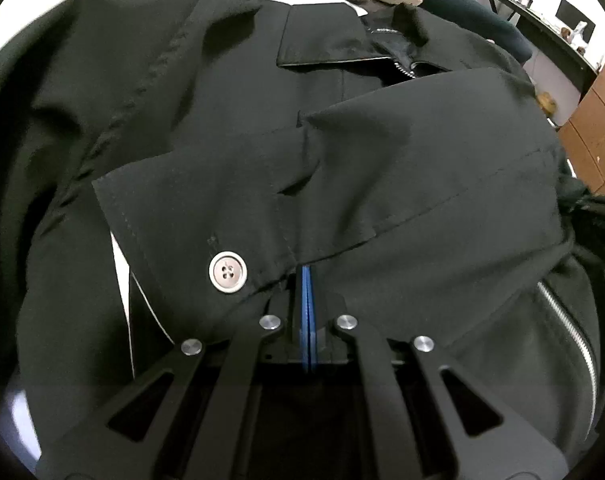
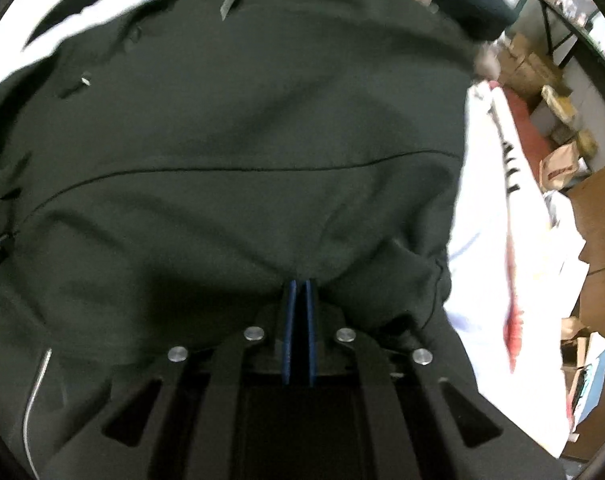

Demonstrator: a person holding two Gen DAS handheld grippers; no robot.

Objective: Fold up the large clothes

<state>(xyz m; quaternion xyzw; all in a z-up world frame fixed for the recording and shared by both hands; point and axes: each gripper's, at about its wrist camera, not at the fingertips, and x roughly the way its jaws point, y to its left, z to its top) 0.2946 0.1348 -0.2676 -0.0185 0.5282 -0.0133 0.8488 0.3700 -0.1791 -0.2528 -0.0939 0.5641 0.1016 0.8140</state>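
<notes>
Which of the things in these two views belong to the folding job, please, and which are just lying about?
Part of the job:
- black jacket, sleeve cuff with a button
- left gripper, shut on the cuff's edge
- right gripper, shut on the jacket's fabric

Just lying about:
- white cloth beside the jacket
- cardboard boxes
- paper bag

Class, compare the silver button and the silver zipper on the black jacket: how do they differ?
The button is round and has four holes; the zipper is a long toothed strip. The button sits on a cuff; the zipper runs down the jacket body. Both are silvery metal.
</notes>
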